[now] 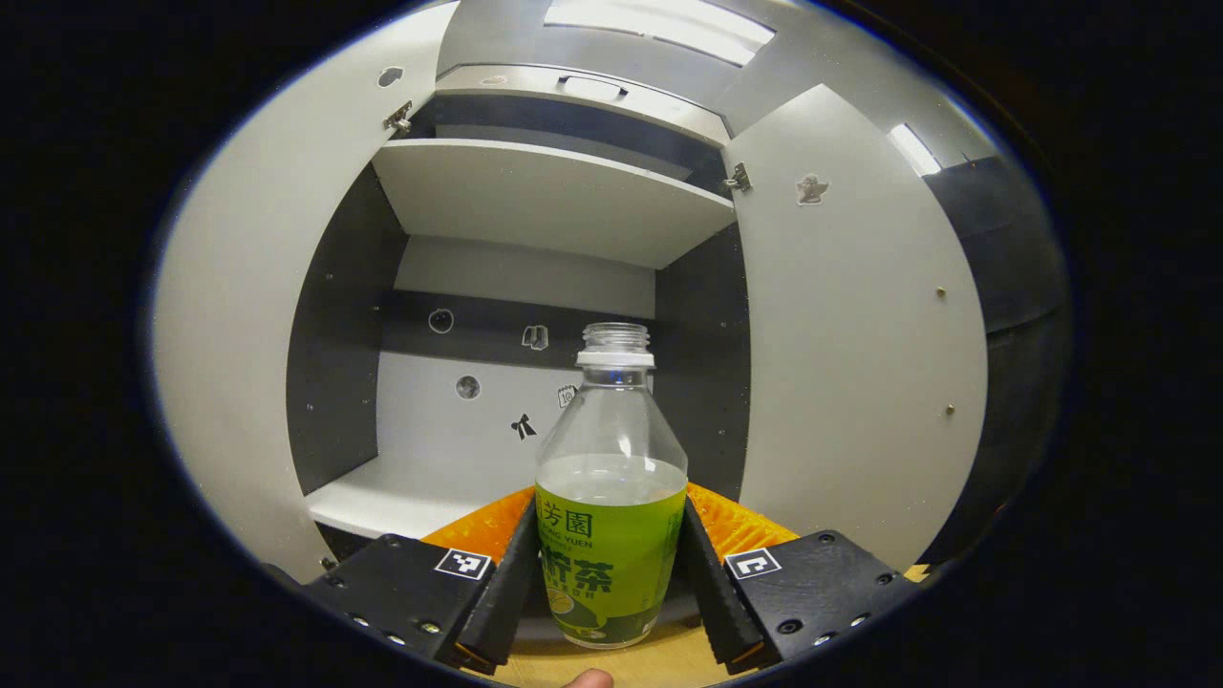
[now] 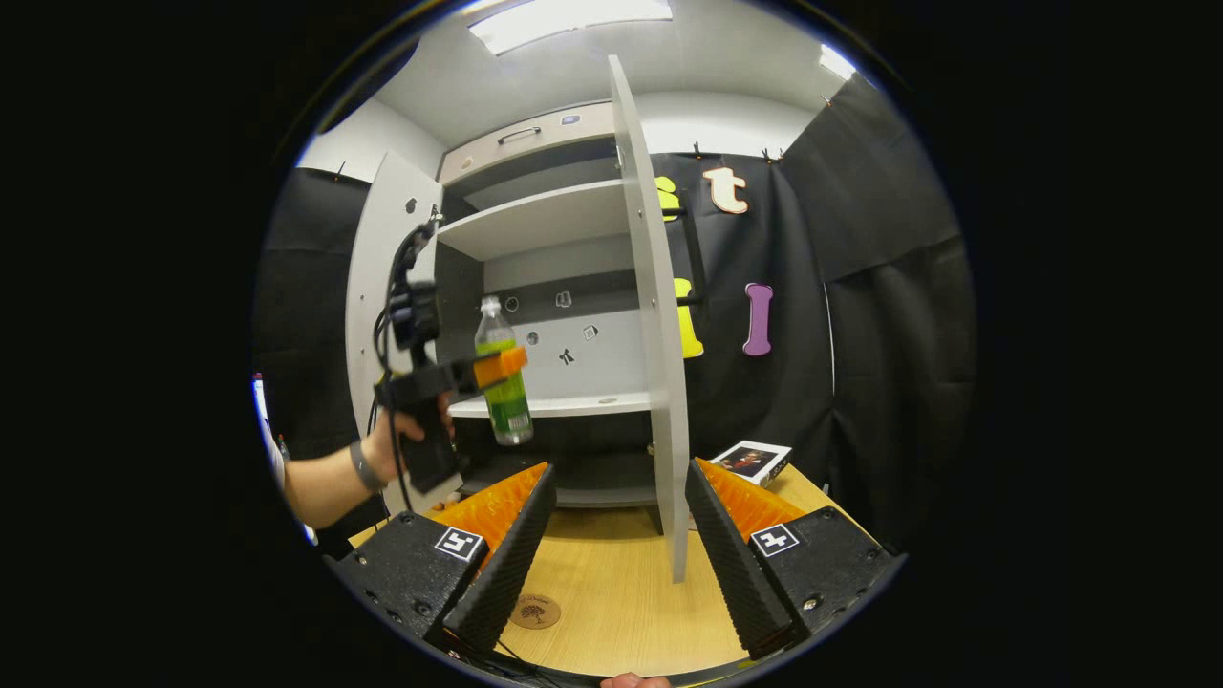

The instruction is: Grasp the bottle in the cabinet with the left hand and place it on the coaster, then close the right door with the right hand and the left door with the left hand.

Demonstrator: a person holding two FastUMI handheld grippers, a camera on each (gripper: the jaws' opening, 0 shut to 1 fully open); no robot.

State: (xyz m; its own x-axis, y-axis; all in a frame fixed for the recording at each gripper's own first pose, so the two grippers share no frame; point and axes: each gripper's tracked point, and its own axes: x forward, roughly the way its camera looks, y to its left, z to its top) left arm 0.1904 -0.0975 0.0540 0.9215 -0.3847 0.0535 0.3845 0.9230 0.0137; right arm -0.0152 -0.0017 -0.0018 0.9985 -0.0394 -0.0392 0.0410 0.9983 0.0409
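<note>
Left gripper view: clear plastic bottle with green label, uncapped (image 1: 611, 497), pinched between both fingers of the left gripper (image 1: 610, 573), held in the air before the open grey cabinet (image 1: 535, 277). Right gripper (image 2: 616, 545) spread wide, holding nothing, above the wooden table (image 2: 621, 592); round brown coaster (image 2: 534, 611) lies near its fingers, right door (image 2: 654, 315) edge-on ahead.

Both grippers are showing black bodies studded with small screws, each side wearing a white square tag with a black pattern. In the right gripper view, black cables are looping over the left gripper (image 2: 497, 368), and the hand (image 2: 401, 441) is wearing what may be a dark wristband (image 2: 362, 467).
</note>
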